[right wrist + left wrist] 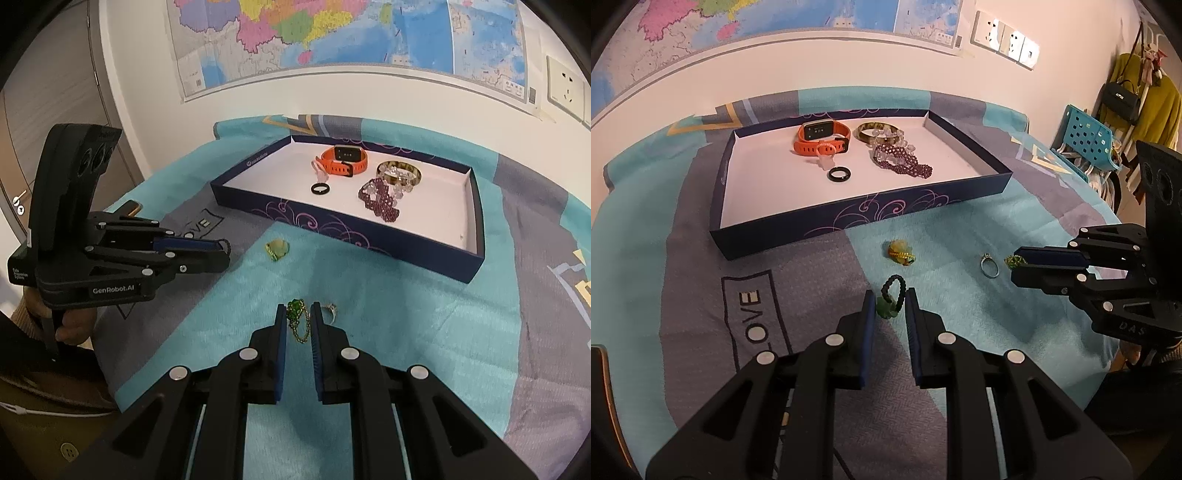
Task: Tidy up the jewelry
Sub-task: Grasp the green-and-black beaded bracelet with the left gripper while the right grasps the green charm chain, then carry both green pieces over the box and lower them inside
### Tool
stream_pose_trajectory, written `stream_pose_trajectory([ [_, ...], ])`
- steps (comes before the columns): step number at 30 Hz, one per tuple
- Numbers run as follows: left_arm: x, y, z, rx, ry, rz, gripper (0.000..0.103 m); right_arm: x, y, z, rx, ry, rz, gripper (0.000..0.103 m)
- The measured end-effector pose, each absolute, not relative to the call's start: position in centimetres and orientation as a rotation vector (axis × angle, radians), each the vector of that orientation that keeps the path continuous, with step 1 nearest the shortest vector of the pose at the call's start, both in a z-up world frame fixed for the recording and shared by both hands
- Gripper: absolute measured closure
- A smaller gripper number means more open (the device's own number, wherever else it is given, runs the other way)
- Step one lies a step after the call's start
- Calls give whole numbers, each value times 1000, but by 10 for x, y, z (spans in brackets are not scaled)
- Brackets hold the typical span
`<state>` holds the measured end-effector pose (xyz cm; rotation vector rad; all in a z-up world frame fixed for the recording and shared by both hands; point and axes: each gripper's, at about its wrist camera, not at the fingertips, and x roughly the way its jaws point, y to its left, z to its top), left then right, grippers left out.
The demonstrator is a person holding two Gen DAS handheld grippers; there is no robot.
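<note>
Warm dim light, fisheye-warped edges

wall: pale, map [351, 37] hung | sockets [1004, 38] | door [48, 122] | table: patterned cloth [683, 258]

"GenRobot.AI" stands in white letters on the black body of the left gripper [221, 254], at the left of the right wrist view; a small white label on the same body's far left end is too small to read; "DAS" shows faintly on the black frame of the right gripper [1012, 264], at the right edge of the left wrist view; "LOVE" is printed inside a dark outlined box on the cloth [757, 317], lower left there; the wall map [332, 33] carries print too fine to read.
</note>
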<state>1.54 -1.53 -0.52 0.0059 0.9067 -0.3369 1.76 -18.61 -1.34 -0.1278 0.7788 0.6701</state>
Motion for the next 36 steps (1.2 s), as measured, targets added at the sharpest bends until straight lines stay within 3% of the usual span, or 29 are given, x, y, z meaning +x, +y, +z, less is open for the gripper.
stream_pose_trajectory([
  [36, 37, -9, 31, -22, 809, -330, 86, 63, -184, 20, -102, 681, 645, 92],
])
